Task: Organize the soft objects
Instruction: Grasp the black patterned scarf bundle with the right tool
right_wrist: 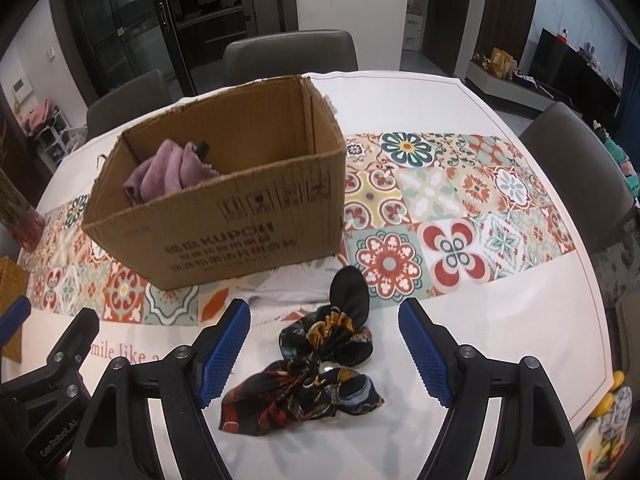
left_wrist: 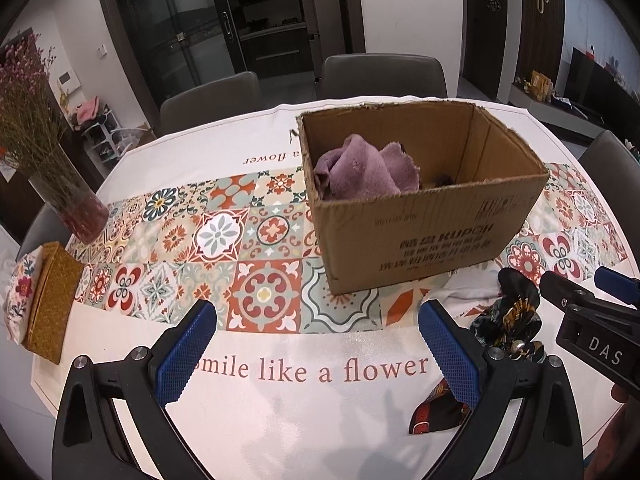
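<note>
On the white tablecloth (right_wrist: 460, 112) with its band of patterned tiles, a dark printed scarf (right_wrist: 316, 368) lies bunched in a knot, just in front of an open cardboard box (right_wrist: 248, 224). The right gripper (right_wrist: 324, 352) hangs over the scarf with its jaws spread wide, one blue pad on each side of the cloth and neither touching it. The left gripper (left_wrist: 316, 352) is beside it, its jaws also wide apart over bare tablecloth near the printed words, with nothing between them; the scarf lies just off its right finger. Inside the box, against the left wall, sits a crumpled purple towel (left_wrist: 360, 168). Further left on the table stand a glass vase of dried flowers (left_wrist: 76, 204) and a woven tissue box (left_wrist: 52, 300). Grey chairs (right_wrist: 290, 54) line the far side.
</note>
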{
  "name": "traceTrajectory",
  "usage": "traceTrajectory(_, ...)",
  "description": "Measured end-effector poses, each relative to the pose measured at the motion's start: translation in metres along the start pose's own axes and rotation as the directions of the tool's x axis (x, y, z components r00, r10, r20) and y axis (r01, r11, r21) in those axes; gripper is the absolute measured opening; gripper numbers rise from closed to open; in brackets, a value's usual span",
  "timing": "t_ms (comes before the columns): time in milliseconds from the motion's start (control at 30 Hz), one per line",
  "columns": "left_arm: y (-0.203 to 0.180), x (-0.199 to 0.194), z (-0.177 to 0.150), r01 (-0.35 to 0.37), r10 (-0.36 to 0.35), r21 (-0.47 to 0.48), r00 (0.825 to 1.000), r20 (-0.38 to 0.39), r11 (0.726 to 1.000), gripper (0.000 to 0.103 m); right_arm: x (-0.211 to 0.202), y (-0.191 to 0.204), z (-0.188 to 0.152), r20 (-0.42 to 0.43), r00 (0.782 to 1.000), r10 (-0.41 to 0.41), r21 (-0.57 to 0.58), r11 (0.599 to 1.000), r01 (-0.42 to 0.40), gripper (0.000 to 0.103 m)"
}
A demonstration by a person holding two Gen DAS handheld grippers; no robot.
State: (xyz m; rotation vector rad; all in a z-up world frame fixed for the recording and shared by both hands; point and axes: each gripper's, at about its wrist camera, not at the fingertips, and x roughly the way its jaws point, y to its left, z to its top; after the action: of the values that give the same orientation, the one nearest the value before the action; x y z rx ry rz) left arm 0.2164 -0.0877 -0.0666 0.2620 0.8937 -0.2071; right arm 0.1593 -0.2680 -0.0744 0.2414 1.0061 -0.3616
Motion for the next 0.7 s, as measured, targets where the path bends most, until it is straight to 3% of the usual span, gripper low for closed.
traceTrajectory(700, -0.006, 0.050, -0.047, -0.009, 0.010, 0.008, 0.997, -0.080, 1.000, 0.103, 0.059, 0.004, -0.048, -0.114, 0.993, -0.027, -0.006, 1.000, 0.026, 0.077)
